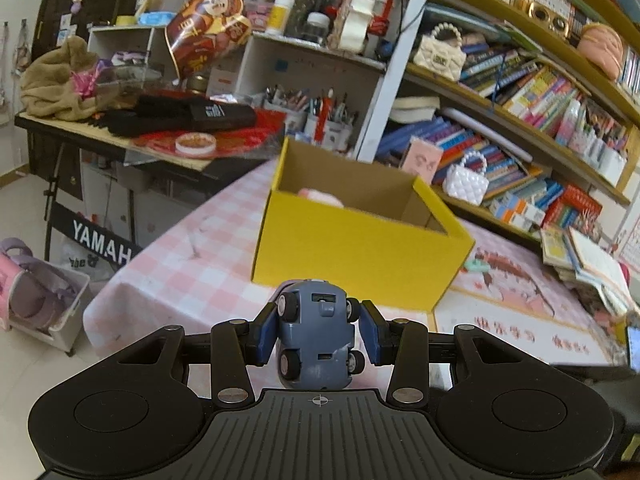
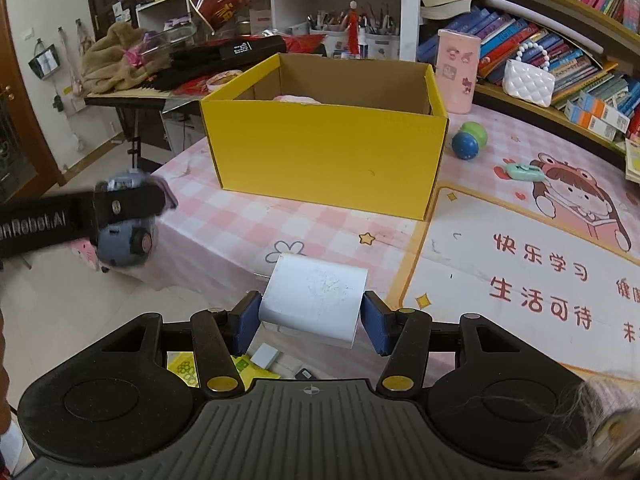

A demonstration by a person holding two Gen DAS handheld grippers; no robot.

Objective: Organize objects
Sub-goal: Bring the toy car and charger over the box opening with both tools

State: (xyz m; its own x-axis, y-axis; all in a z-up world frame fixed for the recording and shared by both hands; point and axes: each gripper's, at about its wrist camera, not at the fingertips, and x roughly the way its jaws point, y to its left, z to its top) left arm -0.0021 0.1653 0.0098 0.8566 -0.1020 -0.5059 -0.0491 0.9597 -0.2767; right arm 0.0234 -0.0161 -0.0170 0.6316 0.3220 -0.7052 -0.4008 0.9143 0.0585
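Toy car [image 1: 317,336] is the main thing here – a little grey-blue one, pinched across its sides by the fingers of the left gripper [image 1: 318,330], held up in the air short of the yellow box [image 1: 360,256] on the tabletop [image 1: 192,256]. It's flipped so the underside and all 4 wheels face the camera, with its long axis running roughly along the fingers, 1 end toward the box; I can't tell nose from tail at this angle. Gripping it across the narrow width makes sense to me, since the blue pads sit on the flat flanks between the wheels. From the right wrist view the same car [image 2: 124,236] shows up blurry off the left edge of the tabletop, out to the left of the box. The right gripper [image 2: 312,316] has its fingers closed on a white block [image 2: 316,300] – some kind of smooth rounded box, held by its 2 side faces with its broad face up. Both are aimed at the box, which is open-topped and already has something pink [image 2: 296,98] inside, so my guess is both are headed in there next.
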